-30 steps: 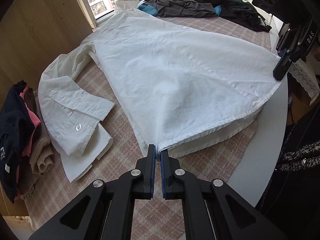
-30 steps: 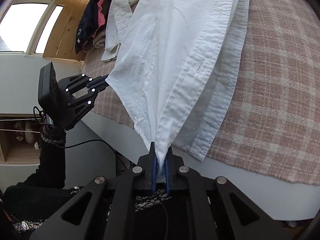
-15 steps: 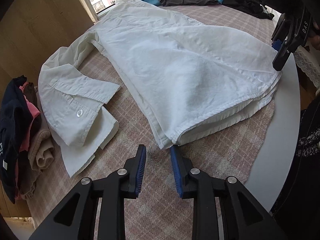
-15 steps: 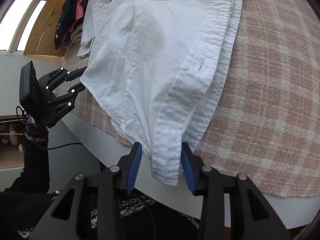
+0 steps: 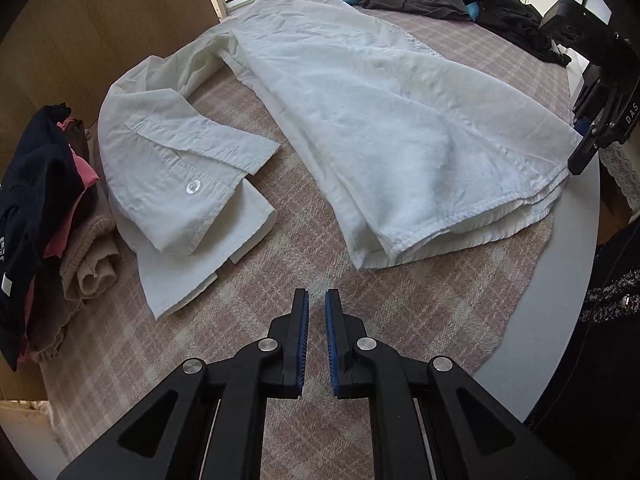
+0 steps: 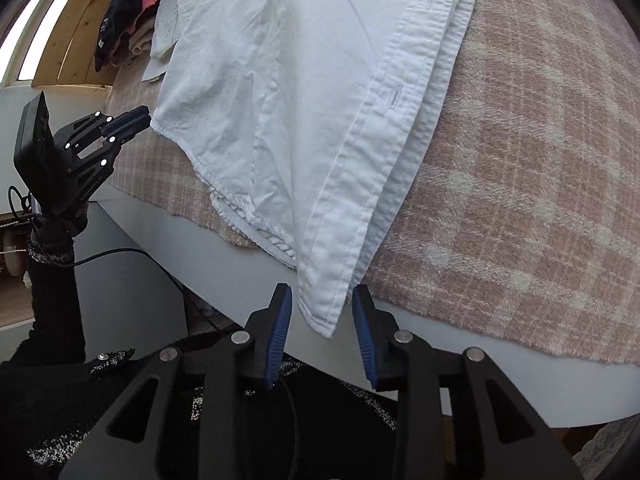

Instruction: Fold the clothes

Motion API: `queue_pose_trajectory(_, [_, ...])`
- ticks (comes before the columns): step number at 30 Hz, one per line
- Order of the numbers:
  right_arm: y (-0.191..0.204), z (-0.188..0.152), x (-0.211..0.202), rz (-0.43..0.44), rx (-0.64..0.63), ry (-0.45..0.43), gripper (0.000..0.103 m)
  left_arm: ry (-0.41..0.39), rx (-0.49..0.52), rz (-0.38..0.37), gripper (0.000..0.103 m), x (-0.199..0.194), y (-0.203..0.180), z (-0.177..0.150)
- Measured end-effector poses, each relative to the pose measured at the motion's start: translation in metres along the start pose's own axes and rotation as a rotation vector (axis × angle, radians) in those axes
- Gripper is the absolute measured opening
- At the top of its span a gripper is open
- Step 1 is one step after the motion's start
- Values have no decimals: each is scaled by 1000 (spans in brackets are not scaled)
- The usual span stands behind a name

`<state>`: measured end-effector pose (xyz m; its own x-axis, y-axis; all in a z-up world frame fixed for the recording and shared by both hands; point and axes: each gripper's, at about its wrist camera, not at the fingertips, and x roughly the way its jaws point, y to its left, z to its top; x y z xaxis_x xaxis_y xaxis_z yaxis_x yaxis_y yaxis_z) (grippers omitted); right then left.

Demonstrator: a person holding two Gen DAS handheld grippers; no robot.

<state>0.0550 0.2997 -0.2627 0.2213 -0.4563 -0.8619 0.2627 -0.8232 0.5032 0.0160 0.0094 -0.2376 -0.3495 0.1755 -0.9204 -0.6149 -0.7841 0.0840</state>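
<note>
Beyond table edge (image 6: 240, 248), only right view shows shirt corner (image 6: 324, 304) between closing right gripper (image 6: 322, 312).

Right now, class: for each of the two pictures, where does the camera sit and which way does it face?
Left wrist: on the left claw, looking down across the white shirt toward the window; its closing fingers, nothing between them.
Right wrist: on the right claw, at the table edge; shirt corner between closing fingers, dark sleeve below.
Shared: the shirt, the plaid cloth, each other's claw.

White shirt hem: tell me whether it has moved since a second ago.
Yes. The white shirt hem dropped from the left gripper and lies flat on the plaid cloth.
</note>
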Motion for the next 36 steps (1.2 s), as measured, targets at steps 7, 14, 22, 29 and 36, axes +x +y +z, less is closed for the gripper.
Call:
queue_pose_trajectory(7, [-9, 14, -29, 18, 74, -113, 44, -122, 213, 4, 32, -11, -48, 29])
queue_pose_trajectory(14, [-29, 36, -65, -68, 80, -258, 44, 2, 117, 14, 0, 14, -18, 21])
queue_pose_trajectory(22, [-56, 160, -116, -214, 30, -475, 44, -138, 53, -10, 14, -25, -31, 51])
queue_pose_trajectory(29, [-108, 257, -131, -110, 104, -476, 44, -23, -81, -11, 22, 29, -40, 66])
queue_pose_trajectory(36, [-114, 315, -115, -93, 76, -367, 44, 34, -188, 14, 22, 25, -41, 67])
